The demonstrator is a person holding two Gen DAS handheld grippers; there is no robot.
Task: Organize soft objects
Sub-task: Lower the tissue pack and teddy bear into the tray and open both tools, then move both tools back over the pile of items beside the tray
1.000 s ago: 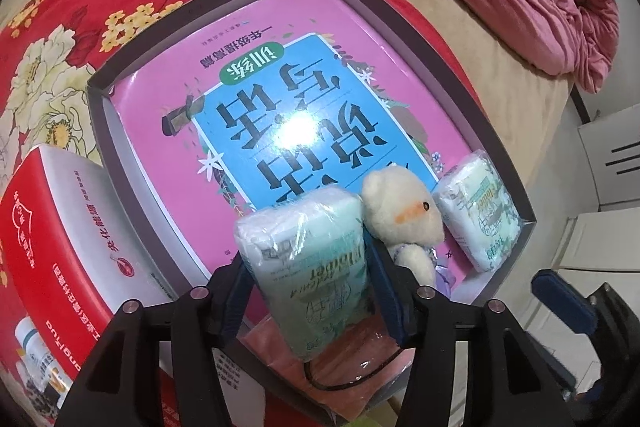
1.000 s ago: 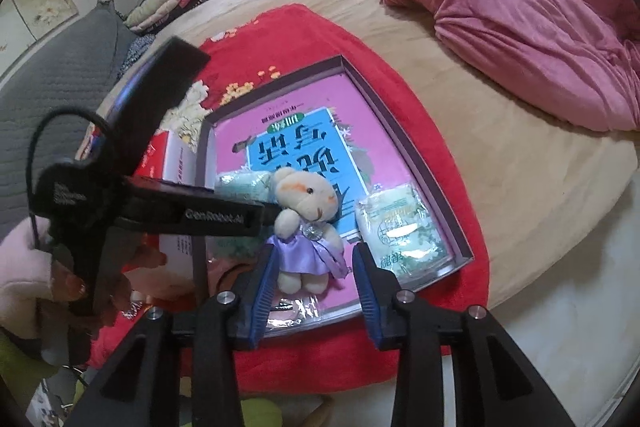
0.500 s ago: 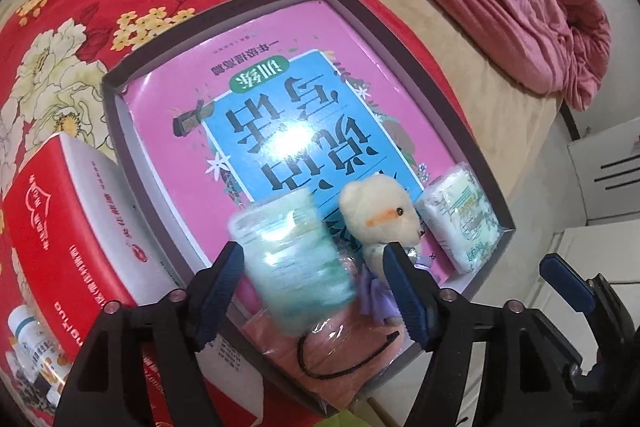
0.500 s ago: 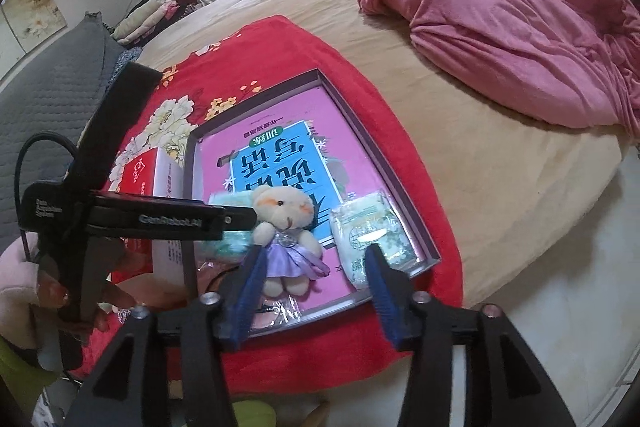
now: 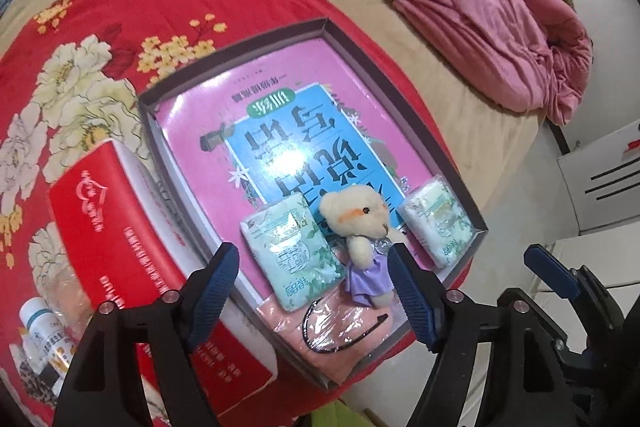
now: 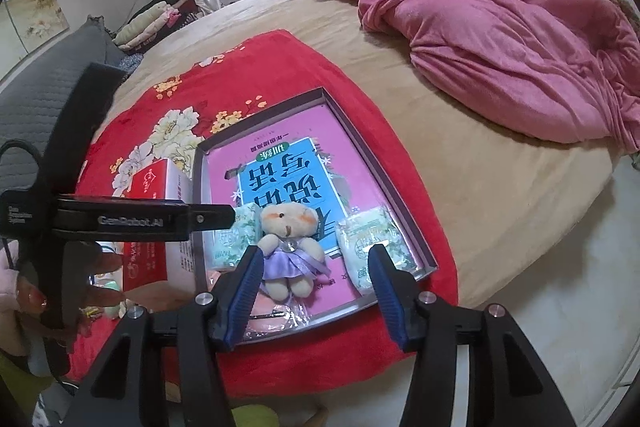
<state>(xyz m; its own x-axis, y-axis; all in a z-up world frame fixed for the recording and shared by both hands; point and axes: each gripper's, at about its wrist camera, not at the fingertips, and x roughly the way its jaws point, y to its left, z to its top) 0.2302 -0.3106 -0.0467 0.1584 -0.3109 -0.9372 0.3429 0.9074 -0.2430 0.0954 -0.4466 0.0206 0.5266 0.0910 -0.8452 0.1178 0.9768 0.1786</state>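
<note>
The soft objects lie in a row at the near end of the shallow grey tray (image 5: 404,95), on top of the pink book (image 5: 280,131) that fills its floor: a green-printed tissue pack (image 5: 294,253) on the left, a small plush bear in a purple dress (image 5: 362,227) in the middle, and a second tissue pack (image 5: 438,223) on the right, close to the tray's corner. The left gripper (image 5: 312,277) has just been opening; its jaws stand released and wide above the left pack, nothing between the pads. The right gripper (image 6: 316,275) has also just been opening, its jaws parted and empty in front of the bear.

The step in hand looks like a release and withdrawal. It is done well by lifting each gripper straight off before moving sideways, since a blue pad that brushes the light, slippery pack or the bear could drag it out of line. A bagged black hairband (image 5: 340,323) lies just nearer; it may still need straightening.
</note>
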